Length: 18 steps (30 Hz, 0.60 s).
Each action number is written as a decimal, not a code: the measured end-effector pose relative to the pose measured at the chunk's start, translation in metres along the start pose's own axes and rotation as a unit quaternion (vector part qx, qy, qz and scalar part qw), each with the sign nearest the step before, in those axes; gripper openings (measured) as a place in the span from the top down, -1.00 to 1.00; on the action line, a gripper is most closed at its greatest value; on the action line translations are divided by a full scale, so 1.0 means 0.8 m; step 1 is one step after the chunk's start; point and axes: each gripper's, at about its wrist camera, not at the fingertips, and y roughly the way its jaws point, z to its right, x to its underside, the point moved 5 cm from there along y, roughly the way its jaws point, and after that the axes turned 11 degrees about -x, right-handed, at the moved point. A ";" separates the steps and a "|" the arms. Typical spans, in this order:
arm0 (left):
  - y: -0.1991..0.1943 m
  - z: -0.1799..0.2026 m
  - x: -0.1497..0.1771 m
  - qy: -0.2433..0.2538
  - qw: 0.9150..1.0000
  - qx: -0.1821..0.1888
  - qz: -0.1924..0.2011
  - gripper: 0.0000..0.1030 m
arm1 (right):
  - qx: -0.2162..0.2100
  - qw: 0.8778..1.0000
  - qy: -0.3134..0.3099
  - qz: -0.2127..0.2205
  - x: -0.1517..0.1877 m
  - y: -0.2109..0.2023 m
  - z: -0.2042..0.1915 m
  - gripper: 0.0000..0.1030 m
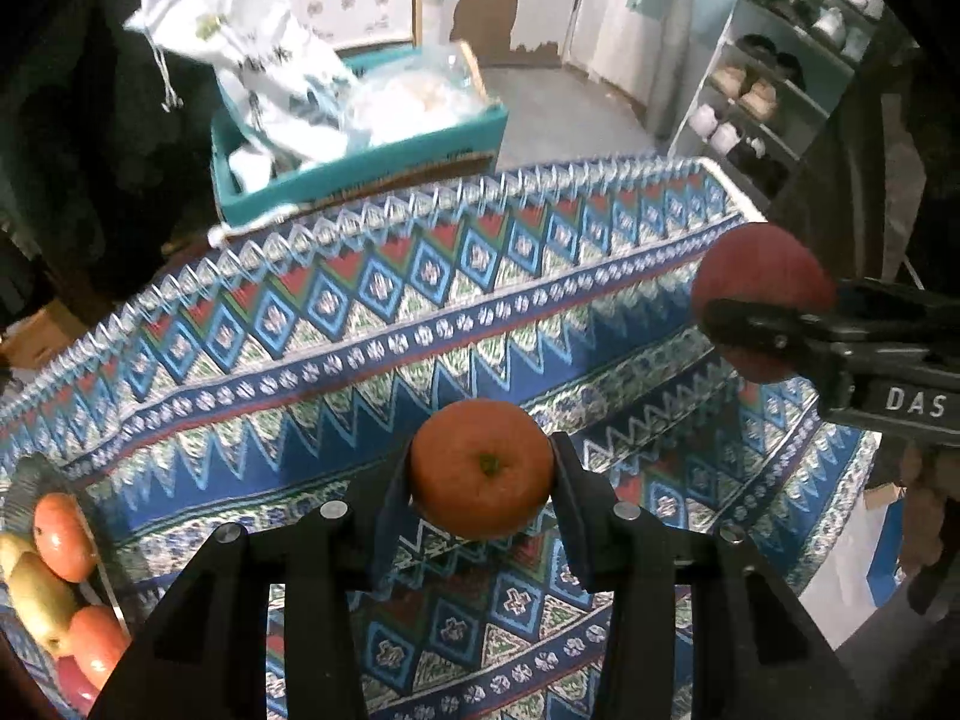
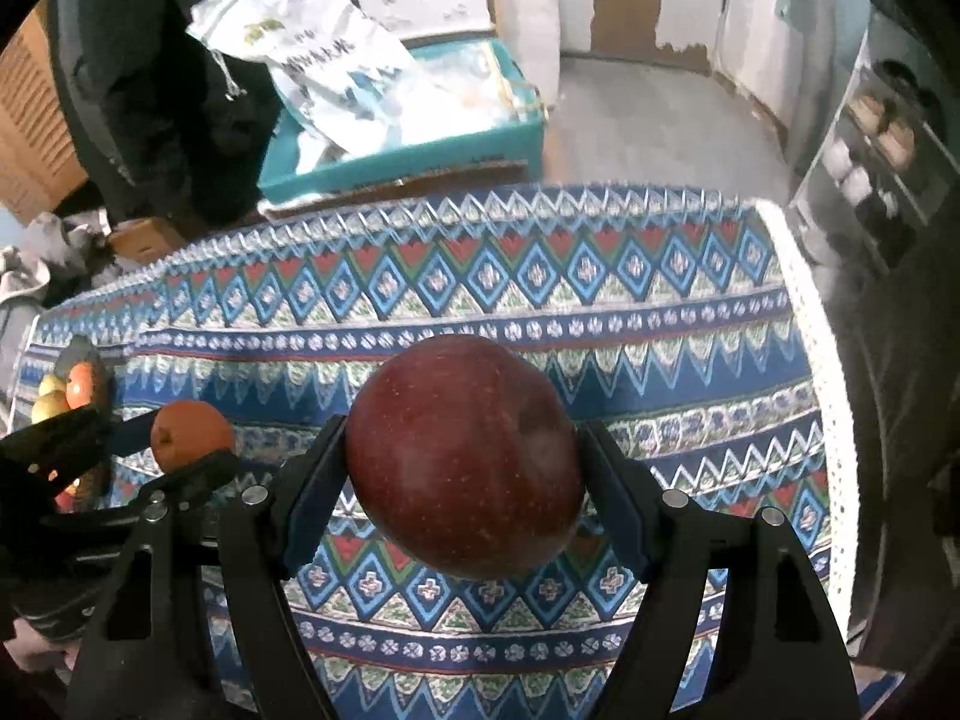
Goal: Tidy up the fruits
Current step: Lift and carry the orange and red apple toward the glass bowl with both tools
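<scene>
My left gripper is shut on an orange, lifted above the patterned tablecloth. The same orange and left gripper show at the left of the right wrist view. My right gripper is shut on a large dark red apple, also held off the cloth. In the left wrist view that apple and the right gripper hang at the right. A bowl of fruit with orange and yellow pieces sits at the table's left edge; the bowl shows far left.
Beyond the table's far edge stands a teal box holding a white printed bag. A shoe rack stands at the right. A person's hand holds the right gripper's handle. Cardboard boxes stand at the left.
</scene>
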 end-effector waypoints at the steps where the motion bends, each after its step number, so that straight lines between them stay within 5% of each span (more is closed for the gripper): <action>1: -0.008 -0.003 -0.003 -0.002 1.000 0.001 0.006 0.13 | 0.001 1.000 -0.004 0.004 -0.002 -0.004 -0.002 -0.48; 18: -0.132 -0.030 -0.022 -0.028 0.995 0.009 0.092 0.13 | -0.017 0.995 -0.064 0.069 -0.028 -0.085 -0.073 -0.48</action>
